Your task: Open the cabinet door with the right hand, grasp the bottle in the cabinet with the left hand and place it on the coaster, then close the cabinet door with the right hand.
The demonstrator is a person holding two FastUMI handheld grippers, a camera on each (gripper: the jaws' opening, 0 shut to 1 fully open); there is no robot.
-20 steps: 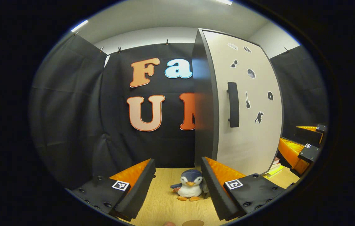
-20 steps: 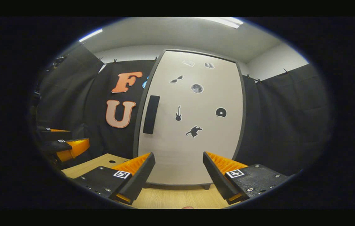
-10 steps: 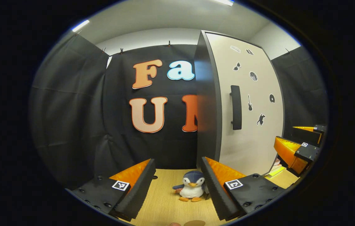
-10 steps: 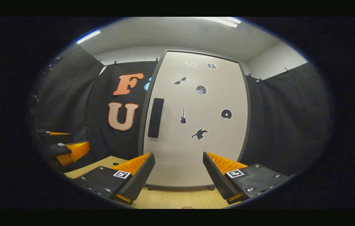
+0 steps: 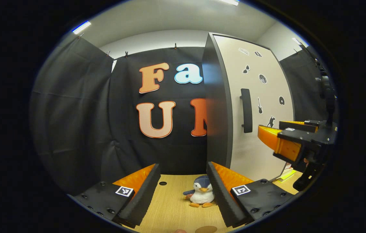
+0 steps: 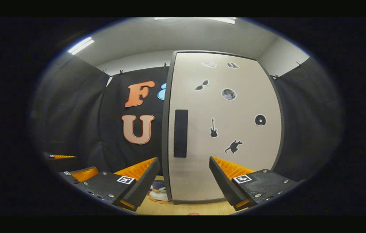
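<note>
No readable text, brand or number is seen on the cabinet door point(image 6: 225, 129), where only small picture stickers point(image 6: 213, 127) are carried, and the square black-and-white coded tags point(image 5: 124, 191) borne on the gripper fingers hold patterns that cannot be read as words.

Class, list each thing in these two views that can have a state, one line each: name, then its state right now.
Cabinet door: shut, handle untouched.
Left tool: open, holding nothing, low over the table.
Right tool: open, holding nothing, facing the door, apart from the handle.
Penguin toy: upright on the table beside the cabinet.
Coaster: bare at the table's near edge.
</note>
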